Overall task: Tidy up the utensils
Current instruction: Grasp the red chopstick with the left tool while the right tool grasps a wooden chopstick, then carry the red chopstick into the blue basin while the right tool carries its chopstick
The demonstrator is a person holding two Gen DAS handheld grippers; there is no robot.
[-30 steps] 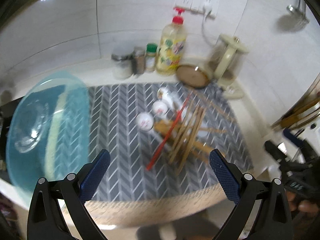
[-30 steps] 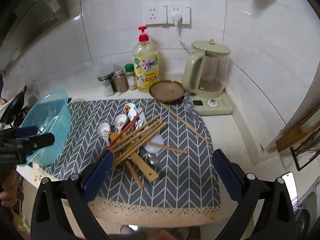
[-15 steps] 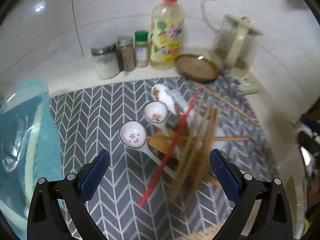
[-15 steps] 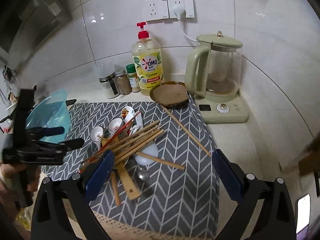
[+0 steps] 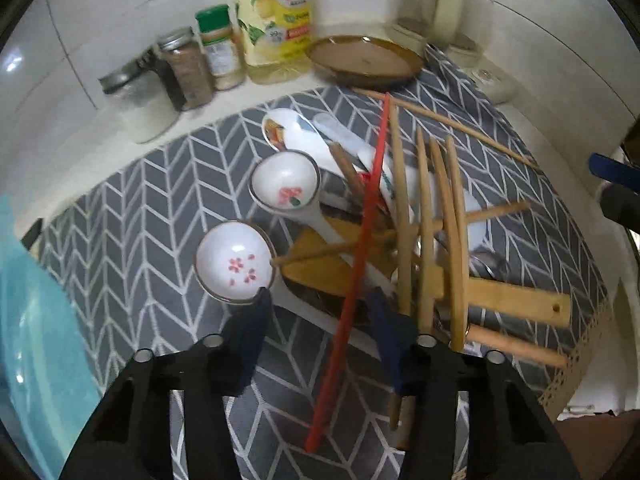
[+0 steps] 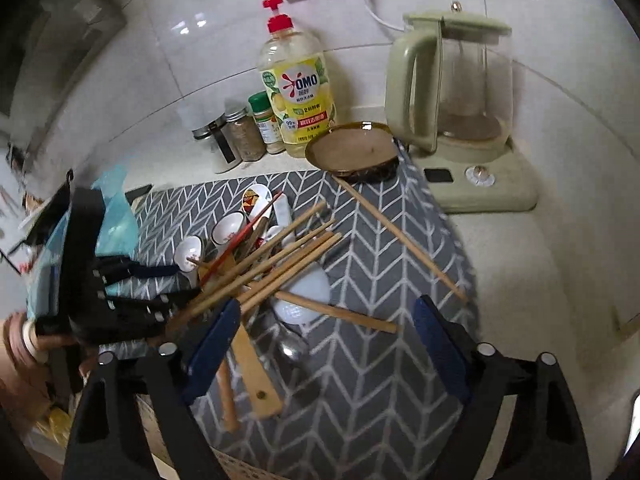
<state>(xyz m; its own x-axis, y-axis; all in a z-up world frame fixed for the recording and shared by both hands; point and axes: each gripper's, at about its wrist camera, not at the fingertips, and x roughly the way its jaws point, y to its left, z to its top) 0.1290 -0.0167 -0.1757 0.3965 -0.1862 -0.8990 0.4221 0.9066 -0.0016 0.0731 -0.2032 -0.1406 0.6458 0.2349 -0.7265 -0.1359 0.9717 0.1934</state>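
A pile of utensils lies on a grey chevron mat (image 5: 132,208): white ceramic spoons (image 5: 234,266), several wooden chopsticks (image 5: 424,216), a red chopstick (image 5: 356,264) and a wooden spatula (image 5: 516,304). My left gripper (image 5: 318,302) is low over the pile, part open, its fingers either side of the red chopstick and a spoon handle, gripping nothing. It also shows in the right wrist view (image 6: 176,280). My right gripper (image 6: 326,320) is open and empty above the near side of the pile, over a white spoon (image 6: 306,294) and the spatula (image 6: 252,368).
A brown dish (image 6: 352,150), a yellow soap bottle (image 6: 296,88), spice jars (image 6: 244,134) and a green kettle (image 6: 452,80) stand along the tiled wall. A blue plastic bowl (image 5: 28,344) sits at the mat's left. Bare counter (image 6: 532,280) lies right of the mat.
My left gripper has dropped towards the pile and narrowed its jaws around the red chopstick. My right gripper has moved lower and closer over the mat and stays open.
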